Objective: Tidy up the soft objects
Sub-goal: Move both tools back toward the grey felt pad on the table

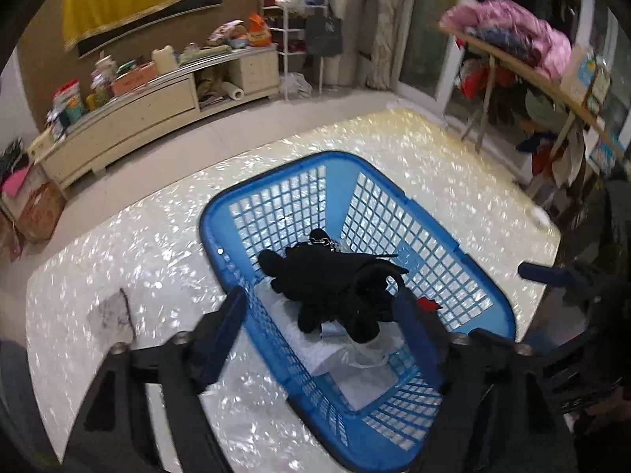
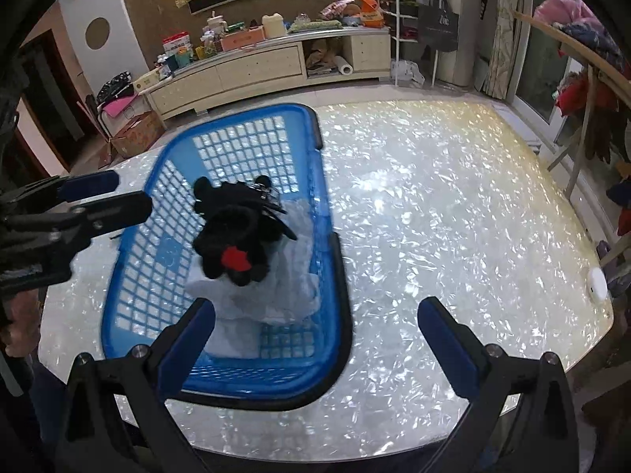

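A blue plastic basket [image 1: 453, 232] stands on a shiny pearl-patterned table [image 1: 157, 260]; it also shows in the right wrist view [image 2: 130, 276]. Inside lies a black plush toy [image 1: 335, 287] with a red patch, on top of white cloth [image 1: 355, 358]. The right wrist view shows the toy [image 2: 236, 232] and the cloth [image 2: 284, 291] too. My left gripper [image 1: 319, 327] is open and empty, above the basket's near end. My right gripper [image 2: 315, 327] is open and empty, over the basket's near right rim. The left gripper also shows at the left of the right wrist view [image 2: 106, 193].
A grey-white cloth [image 1: 112, 315] lies on the table left of the basket. A small white object [image 2: 597, 282] sits at the table's right edge. A low cream cabinet [image 2: 256, 67] with clutter stands behind. A clothes rack [image 1: 524, 59] stands at the right.
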`<action>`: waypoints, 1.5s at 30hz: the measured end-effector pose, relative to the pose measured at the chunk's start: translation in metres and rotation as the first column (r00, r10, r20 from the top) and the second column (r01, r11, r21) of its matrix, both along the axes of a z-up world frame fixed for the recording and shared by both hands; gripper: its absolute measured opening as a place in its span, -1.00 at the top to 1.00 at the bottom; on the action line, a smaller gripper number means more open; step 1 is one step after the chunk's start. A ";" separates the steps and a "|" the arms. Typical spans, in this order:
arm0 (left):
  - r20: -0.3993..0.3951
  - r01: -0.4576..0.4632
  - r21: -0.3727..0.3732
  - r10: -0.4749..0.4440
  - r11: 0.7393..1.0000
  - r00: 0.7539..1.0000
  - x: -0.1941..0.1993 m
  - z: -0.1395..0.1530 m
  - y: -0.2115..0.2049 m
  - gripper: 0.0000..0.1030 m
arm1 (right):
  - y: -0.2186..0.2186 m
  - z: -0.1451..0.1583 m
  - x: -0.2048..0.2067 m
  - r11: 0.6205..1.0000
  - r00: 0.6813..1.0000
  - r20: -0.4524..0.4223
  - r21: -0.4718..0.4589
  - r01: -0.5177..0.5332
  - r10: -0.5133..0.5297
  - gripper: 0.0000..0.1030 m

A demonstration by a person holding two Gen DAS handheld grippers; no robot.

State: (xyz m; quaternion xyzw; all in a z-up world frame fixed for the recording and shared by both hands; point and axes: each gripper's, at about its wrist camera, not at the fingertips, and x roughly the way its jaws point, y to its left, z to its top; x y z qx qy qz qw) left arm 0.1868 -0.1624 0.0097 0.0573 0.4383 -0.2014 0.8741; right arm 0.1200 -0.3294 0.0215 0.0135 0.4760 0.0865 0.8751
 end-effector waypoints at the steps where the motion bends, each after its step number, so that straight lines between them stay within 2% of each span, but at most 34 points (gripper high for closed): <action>1: 0.000 -0.012 -0.019 0.012 1.000 1.000 -0.003 0.004 0.005 -0.62 | 0.003 0.003 -0.001 1.000 1.000 0.006 -0.003 -0.005 0.005 -1.00; 3: 0.014 -0.030 -0.034 0.031 0.999 0.999 -0.010 0.011 0.015 -0.64 | 0.010 0.009 -0.004 1.000 1.000 0.019 -0.007 -0.014 0.014 -1.00; 6: 0.068 -0.061 -0.019 0.062 0.998 0.996 -0.025 0.021 0.031 -0.75 | 0.023 0.020 -0.008 0.999 0.999 0.041 -0.010 -0.034 0.034 -1.00; 10: 0.114 -0.080 -0.035 0.084 0.996 0.990 -0.043 0.032 0.054 -1.00 | 0.044 0.031 -0.014 0.997 0.995 0.066 -0.009 -0.072 0.073 -1.00; 15: 0.166 -0.133 -0.048 0.139 0.990 0.976 -0.058 0.041 0.093 -1.00 | 0.077 0.040 -0.015 0.992 0.989 0.082 -0.023 -0.125 0.127 -1.00; 25: 0.145 -0.260 -0.067 0.267 0.963 0.953 -0.077 0.035 0.179 -1.00 | 0.154 0.041 -0.001 0.968 0.963 0.097 -0.054 -0.247 0.251 -1.00; 30: 0.154 -0.333 -0.027 0.333 0.942 0.930 -0.082 0.025 0.220 -1.00 | 0.188 0.035 0.012 0.953 0.949 0.086 -0.048 -0.300 0.304 -1.00; 33: 0.139 -0.370 -0.016 0.369 0.929 0.919 -0.084 0.018 0.239 -1.00 | 0.208 0.028 0.017 0.942 0.939 0.073 -0.048 -0.333 0.335 -1.00; 41: 0.079 -0.440 -0.044 0.442 0.897 0.894 -0.077 -0.004 0.287 -1.00 | 0.259 0.012 0.036 0.910 0.910 0.037 -0.066 -0.410 0.413 -1.00; 45: 0.046 -0.477 -0.029 0.478 0.878 0.877 -0.070 -0.021 0.306 -1.00 | 0.280 0.003 0.046 0.897 0.898 0.024 -0.070 -0.437 0.439 -1.00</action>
